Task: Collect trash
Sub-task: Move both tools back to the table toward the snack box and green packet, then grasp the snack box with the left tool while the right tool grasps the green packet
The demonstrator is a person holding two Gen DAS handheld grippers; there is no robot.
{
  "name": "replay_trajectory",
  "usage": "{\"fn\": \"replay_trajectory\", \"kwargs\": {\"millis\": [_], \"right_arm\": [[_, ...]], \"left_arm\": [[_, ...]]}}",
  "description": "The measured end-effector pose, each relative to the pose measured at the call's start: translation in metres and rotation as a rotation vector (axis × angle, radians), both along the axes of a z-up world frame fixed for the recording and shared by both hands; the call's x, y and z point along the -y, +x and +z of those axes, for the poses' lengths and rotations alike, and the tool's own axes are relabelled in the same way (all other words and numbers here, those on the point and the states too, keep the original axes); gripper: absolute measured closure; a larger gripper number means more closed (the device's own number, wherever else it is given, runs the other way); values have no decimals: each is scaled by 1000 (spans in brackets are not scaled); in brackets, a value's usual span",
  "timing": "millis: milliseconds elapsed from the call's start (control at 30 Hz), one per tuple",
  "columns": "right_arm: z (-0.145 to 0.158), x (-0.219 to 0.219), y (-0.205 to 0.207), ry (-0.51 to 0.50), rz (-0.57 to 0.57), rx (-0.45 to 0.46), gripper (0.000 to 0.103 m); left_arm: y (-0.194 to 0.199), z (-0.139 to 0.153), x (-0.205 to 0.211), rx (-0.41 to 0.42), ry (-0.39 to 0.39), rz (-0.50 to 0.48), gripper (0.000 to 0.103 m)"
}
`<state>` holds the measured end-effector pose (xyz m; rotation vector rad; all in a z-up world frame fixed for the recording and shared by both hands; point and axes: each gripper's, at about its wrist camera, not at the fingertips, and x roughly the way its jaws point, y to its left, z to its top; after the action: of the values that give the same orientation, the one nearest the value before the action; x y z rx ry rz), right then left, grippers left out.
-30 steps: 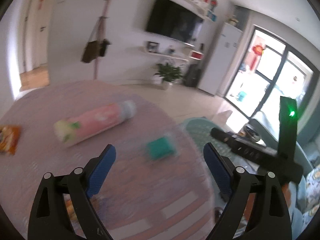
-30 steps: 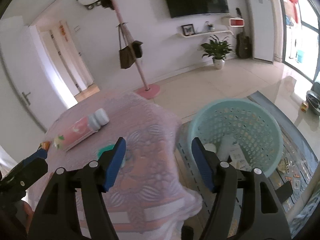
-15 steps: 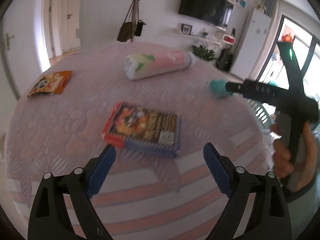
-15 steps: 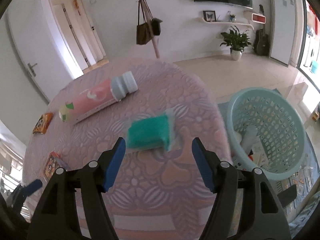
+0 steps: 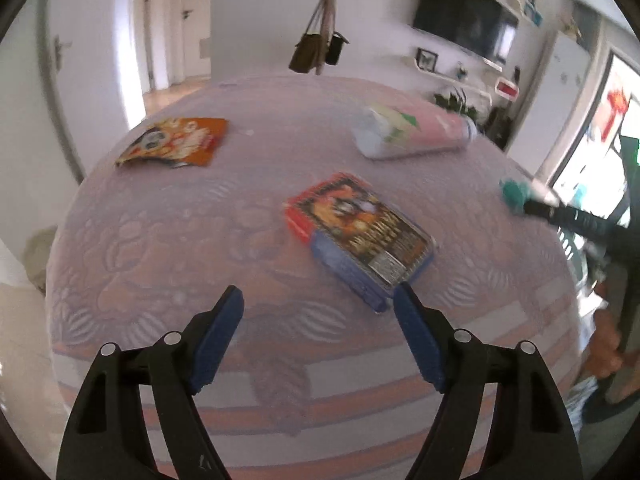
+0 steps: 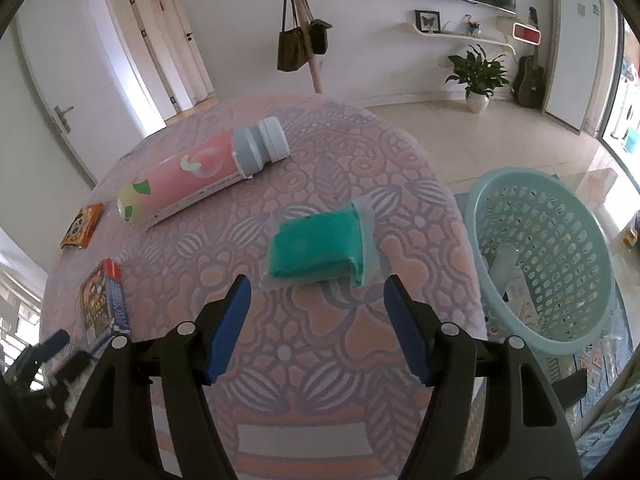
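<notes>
A round table with a pink patterned cloth (image 6: 332, 344) holds trash. A green packet in clear wrap (image 6: 320, 252) lies just ahead of my open, empty right gripper (image 6: 316, 300). A red and blue box (image 5: 360, 236) lies just ahead of my open, empty left gripper (image 5: 318, 312), near its right finger. A pink bottle with a pale blue cap (image 6: 200, 172) lies on its side farther back; it also shows in the left wrist view (image 5: 416, 136). An orange snack bag (image 5: 176, 142) lies at the far left. A teal basket (image 6: 544, 256) stands on the floor to the right.
The basket holds some trash. A coat stand with bags (image 6: 300, 40), a potted plant (image 6: 478, 76) and a guitar (image 6: 530, 76) stand by the far wall. The right gripper's body (image 5: 580, 220) shows at the right of the left wrist view.
The left gripper swung from the bottle and packet toward the red and blue box and closed in on it. The right gripper moved over the table toward the green packet.
</notes>
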<state>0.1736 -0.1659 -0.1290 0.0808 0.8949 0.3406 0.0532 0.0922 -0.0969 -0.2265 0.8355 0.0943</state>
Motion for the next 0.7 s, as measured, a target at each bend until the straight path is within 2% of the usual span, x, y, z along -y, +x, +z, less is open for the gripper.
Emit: {"fn": "replay_trajectory", "kwargs": {"millis": [67, 133, 200, 300, 333, 400, 467, 700], "right_arm": [[0, -4, -2, 10, 12, -4, 38], [-2, -7, -3, 23, 19, -9, 38], [-5, -7, -1, 28, -4, -20, 38], [-9, -2, 6, 69, -24, -26, 38], [-9, -2, 8, 73, -26, -28, 38], [-6, -2, 13, 77, -32, -37, 38], [-5, -5, 22, 80, -32, -37, 38], [-4, -21, 40, 47, -40, -28, 38]], "left_arm": [[-1, 6, -9, 23, -88, -30, 28], [6, 10, -5, 32, -150, -85, 21], [17, 8, 2, 9, -174, -104, 19], [42, -5, 19, -74, -136, -82, 19], [41, -9, 30, -79, -115, -77, 19], [47, -9, 43, -77, -51, -88, 19], [54, -10, 52, -76, -21, -106, 19], [72, -12, 63, -70, 36, -107, 25]]}}
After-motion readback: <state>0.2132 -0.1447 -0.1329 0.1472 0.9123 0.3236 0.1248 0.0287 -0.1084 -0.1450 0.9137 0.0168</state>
